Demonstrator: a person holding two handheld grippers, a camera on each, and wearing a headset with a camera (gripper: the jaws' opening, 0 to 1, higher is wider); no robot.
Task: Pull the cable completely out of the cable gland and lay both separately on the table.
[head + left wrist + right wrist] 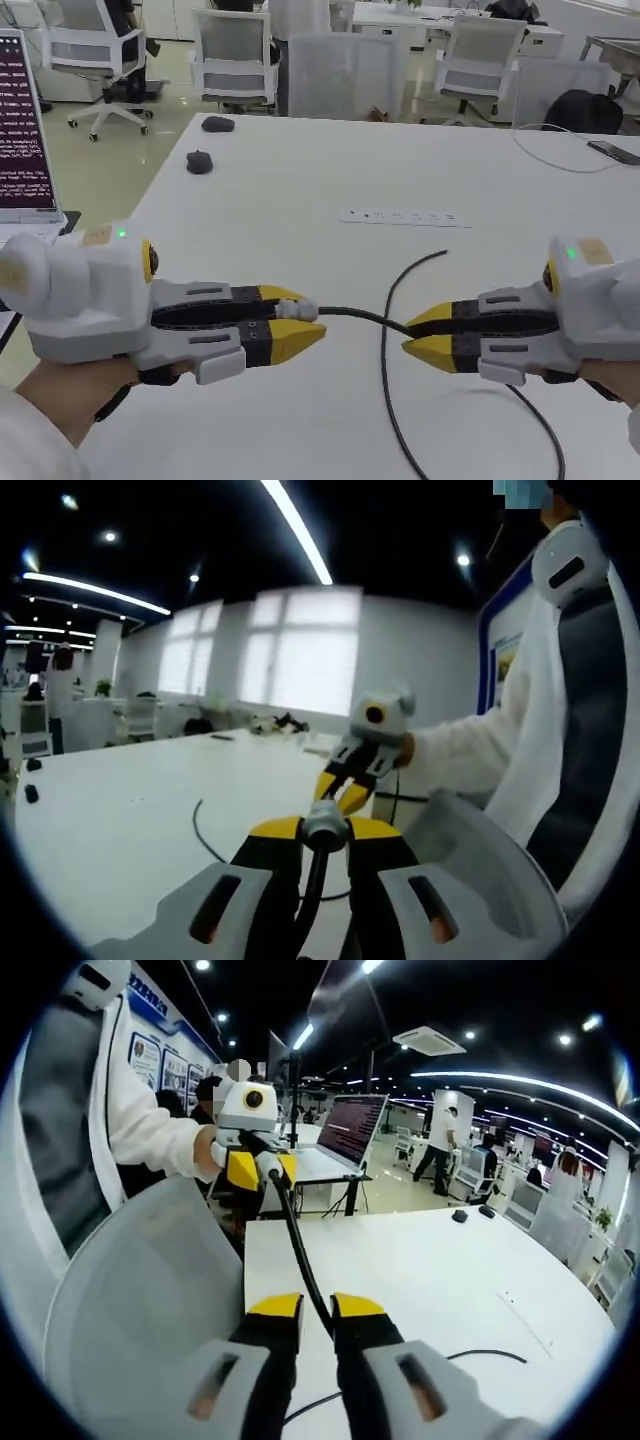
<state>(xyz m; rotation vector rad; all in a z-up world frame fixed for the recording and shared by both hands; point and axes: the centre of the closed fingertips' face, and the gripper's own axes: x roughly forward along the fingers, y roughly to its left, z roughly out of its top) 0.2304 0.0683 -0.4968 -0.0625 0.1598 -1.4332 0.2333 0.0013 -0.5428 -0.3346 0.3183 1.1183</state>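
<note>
While left tongs [312, 316] pinch the cable gland [295, 310], right tongs [407, 334] pinch its cable [350, 314].

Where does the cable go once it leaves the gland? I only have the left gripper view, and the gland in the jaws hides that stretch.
Observer: In the head view the cable runs in a short span from the cable gland, held in the left gripper, straight into the right gripper.
Operator: Is the right gripper really clamped on it?
Observer: Yes. The right gripper view shows the cable pinched between its two yellow jaws.
Operator: And the slack behind that?
Observer: In the head view it trails from under the right gripper toward the near side and off the picture's bottom edge.
</note>
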